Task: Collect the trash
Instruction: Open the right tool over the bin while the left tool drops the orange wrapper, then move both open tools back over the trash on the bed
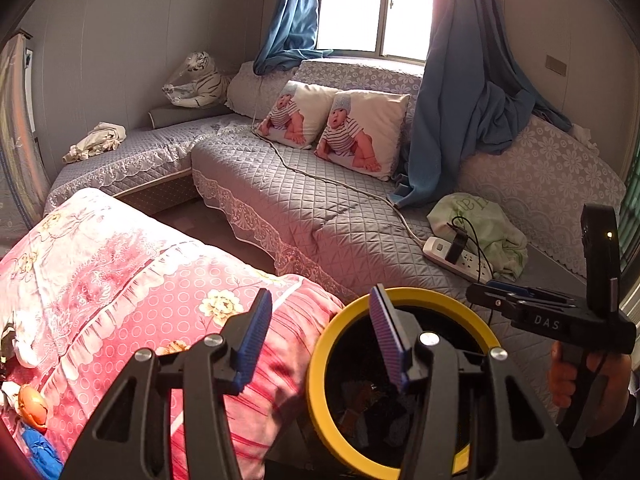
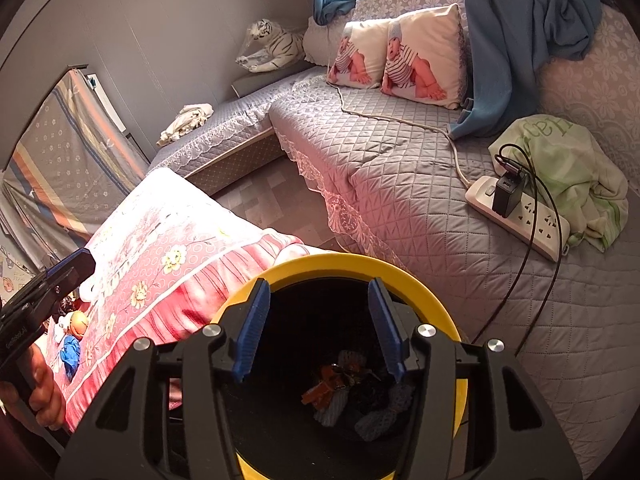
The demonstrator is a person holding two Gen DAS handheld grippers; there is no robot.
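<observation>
The right gripper (image 2: 316, 328) hangs over the trash bin (image 2: 436, 300), a black bin with a yellow rim. Its blue fingers (image 2: 252, 328) stand apart and nothing is between them. At the bottom of the bin lies the collected trash (image 2: 344, 396): crumpled brown wrappers and some pieces of grey foam net.

The left gripper (image 1: 320, 336) is just beside the bin, above its left rim. Its fingers (image 1: 254, 340) are also open and empty; one is over the pink flowered blanket (image 1: 140, 280), the other over the mouth of the bin.

The bin stands between the blanket and the grey quilted sofa (image 2: 420, 200). On the sofa lie a white power strip (image 2: 520, 216) with a black charger, a green cloth (image 2: 576, 176) and two cushions (image 2: 400, 56).
</observation>
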